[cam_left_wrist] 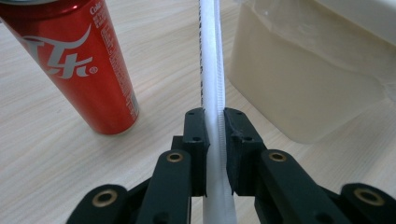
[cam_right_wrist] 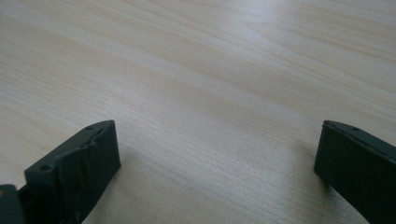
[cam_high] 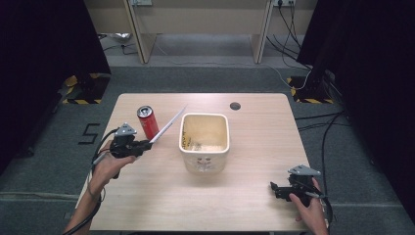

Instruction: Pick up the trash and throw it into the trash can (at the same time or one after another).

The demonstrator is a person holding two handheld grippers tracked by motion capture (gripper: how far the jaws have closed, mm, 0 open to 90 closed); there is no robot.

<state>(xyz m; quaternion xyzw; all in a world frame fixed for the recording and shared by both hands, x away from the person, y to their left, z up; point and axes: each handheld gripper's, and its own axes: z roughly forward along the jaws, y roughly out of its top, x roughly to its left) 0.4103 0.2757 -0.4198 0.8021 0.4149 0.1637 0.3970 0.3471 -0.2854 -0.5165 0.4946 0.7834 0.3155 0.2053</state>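
My left gripper (cam_high: 147, 143) is shut on a long, thin white wrapped stick (cam_high: 169, 125), which slants up from the jaws toward the near-left rim of a cream plastic bin (cam_high: 203, 161). In the left gripper view the stick (cam_left_wrist: 211, 56) runs straight up between the black pads of the gripper (cam_left_wrist: 214, 116). A red drink can (cam_left_wrist: 79, 60) stands upright to its left and the bin wall (cam_left_wrist: 299, 84) is to its right. The can (cam_high: 148, 122) stands just beyond the left gripper. My right gripper (cam_high: 274, 188) rests near the table's front right, open with nothing between its jaws (cam_right_wrist: 217, 149).
The light wooden table (cam_high: 244, 205) has a dark round hole (cam_high: 235, 105) near its far edge. The bin holds a few small scraps. Black curtains, cables and desk legs lie beyond the table on the grey floor.
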